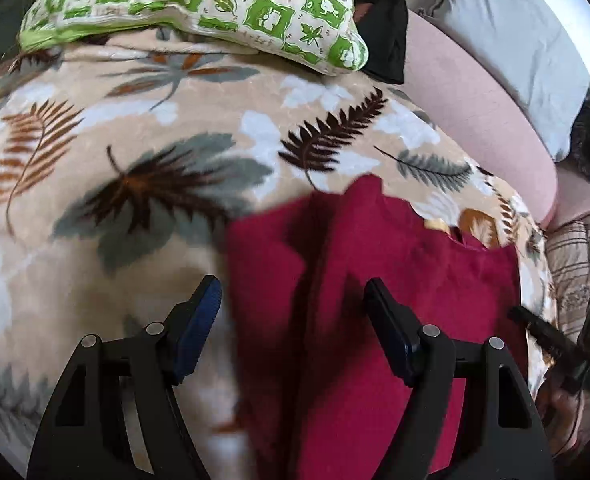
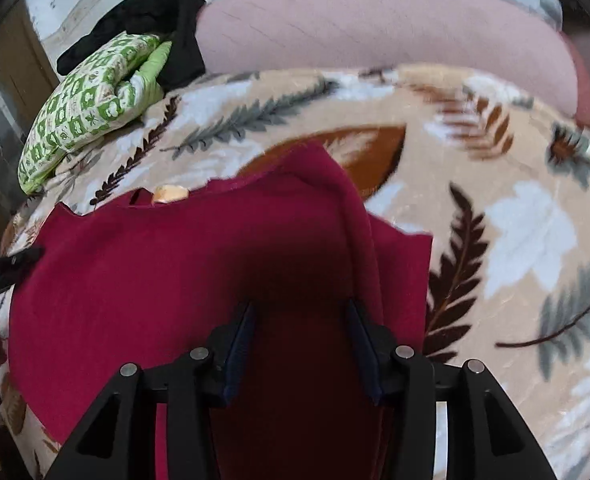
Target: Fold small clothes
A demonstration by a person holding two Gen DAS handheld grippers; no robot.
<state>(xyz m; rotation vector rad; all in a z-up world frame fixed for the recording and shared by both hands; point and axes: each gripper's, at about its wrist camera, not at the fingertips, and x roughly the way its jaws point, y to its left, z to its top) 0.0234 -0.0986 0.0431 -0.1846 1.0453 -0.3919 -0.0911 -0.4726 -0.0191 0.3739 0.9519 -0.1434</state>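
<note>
A dark red garment lies spread on a leaf-patterned fleece blanket, with a raised fold running up its middle. My left gripper stands wide open over the garment's left edge: one finger is above the blanket, the other above the red cloth. My right gripper hangs over the garment's right part, jaws partly apart, shadowed red cloth between them and the fold ridge beside the right finger. Each gripper shows at the edge of the other's view, the right gripper and the left gripper.
A green-and-white patterned pillow lies at the blanket's far side, with black cloth beside it. Behind are a pink cushion and a grey pillow. Striped fabric lies at the right.
</note>
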